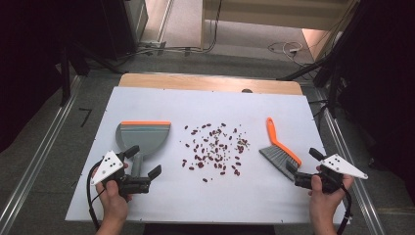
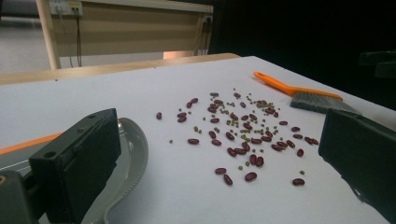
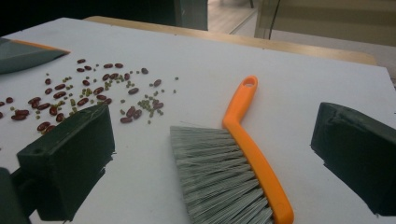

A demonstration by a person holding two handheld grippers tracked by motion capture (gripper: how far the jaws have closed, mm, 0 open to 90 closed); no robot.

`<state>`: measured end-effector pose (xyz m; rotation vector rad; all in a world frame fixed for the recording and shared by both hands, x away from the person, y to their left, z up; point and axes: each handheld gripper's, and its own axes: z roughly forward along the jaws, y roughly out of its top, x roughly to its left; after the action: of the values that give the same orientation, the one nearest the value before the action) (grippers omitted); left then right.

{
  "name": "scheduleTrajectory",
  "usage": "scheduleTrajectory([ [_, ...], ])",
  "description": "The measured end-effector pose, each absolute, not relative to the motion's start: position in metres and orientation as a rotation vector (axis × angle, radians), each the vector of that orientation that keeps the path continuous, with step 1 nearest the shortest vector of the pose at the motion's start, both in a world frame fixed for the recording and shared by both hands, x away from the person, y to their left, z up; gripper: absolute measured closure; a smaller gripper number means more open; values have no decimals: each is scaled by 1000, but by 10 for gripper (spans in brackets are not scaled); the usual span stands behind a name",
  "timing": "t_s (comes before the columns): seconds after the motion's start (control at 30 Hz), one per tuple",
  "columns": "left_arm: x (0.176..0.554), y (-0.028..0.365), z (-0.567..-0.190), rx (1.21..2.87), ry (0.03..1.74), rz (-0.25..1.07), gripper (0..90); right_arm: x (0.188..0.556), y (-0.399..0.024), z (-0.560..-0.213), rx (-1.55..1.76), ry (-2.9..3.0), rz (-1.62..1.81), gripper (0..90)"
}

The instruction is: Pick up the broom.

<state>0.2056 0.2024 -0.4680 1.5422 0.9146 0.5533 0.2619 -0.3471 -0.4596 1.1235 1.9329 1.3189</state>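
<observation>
Your left tool (image 1: 145, 162) hovers at the near left of the white table (image 1: 147, 103), its jaws spread wide with nothing gripped. The grey handle of the dustpan (image 1: 143, 138) runs toward you between those jaws; in the left gripper view the handle (image 2: 133, 154) curves just beside the left jaw, and contact cannot be told. The dustpan lies flat on the table, its orange-edged mouth pointing away from you, to the left of the spill.

Your right tool (image 1: 304, 164) sits at the near right, jaws likewise wide and holding nothing. The brush (image 1: 280, 148) lies flat just ahead of it, orange handle angled away from you and grey bristles toward the spill. In the right gripper view the brush (image 3: 243, 158) rests on the table between the two jaws, touching neither of them.

Between dustpan and brush, at mid-table, dark red beans (image 1: 214, 149) lie scattered loose, mixed with small green peas (image 2: 236, 122). In the left gripper view the beans (image 2: 243, 140) spread across the table ahead of the open jaws, with the brush (image 2: 303, 95) beyond them. In the right gripper view, beans (image 3: 84, 93) and peas (image 3: 148, 105) lie to the left of the brush handle, apart from it.
</observation>
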Motion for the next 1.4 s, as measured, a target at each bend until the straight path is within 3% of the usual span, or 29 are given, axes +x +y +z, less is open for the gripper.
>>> scheduleTrajectory([
  [0.53, 206, 200, -467, 1557, 905, 555, 4, 287, -335, -444, 1165, 2018, 1278, 0],
  [1.03, 208, 196, -467, 1577, 896, 561, 4, 362, -312, -437, 1289, 2216, 1097, 30],
  [1.1, 208, 196, -468, 1571, 901, 558, 4, 378, -309, -440, 1341, 2286, 1073, 50],
  [1.2, 209, 196, -468, 1570, 904, 554, 4, 390, -305, -448, 1432, 2292, 980, 212],
  [1.27, 209, 195, -469, 1575, 904, 551, 4, 394, -305, -450, 1461, 2300, 978, 251],
  [1.3, 210, 194, -469, 1578, 902, 551, 4, 400, -306, -455, 1520, 2310, 947, 329],
  [1.4, 209, 194, -469, 1585, 901, 552, 4, 404, -303, -459, 1565, 2277, 848, 397],
])
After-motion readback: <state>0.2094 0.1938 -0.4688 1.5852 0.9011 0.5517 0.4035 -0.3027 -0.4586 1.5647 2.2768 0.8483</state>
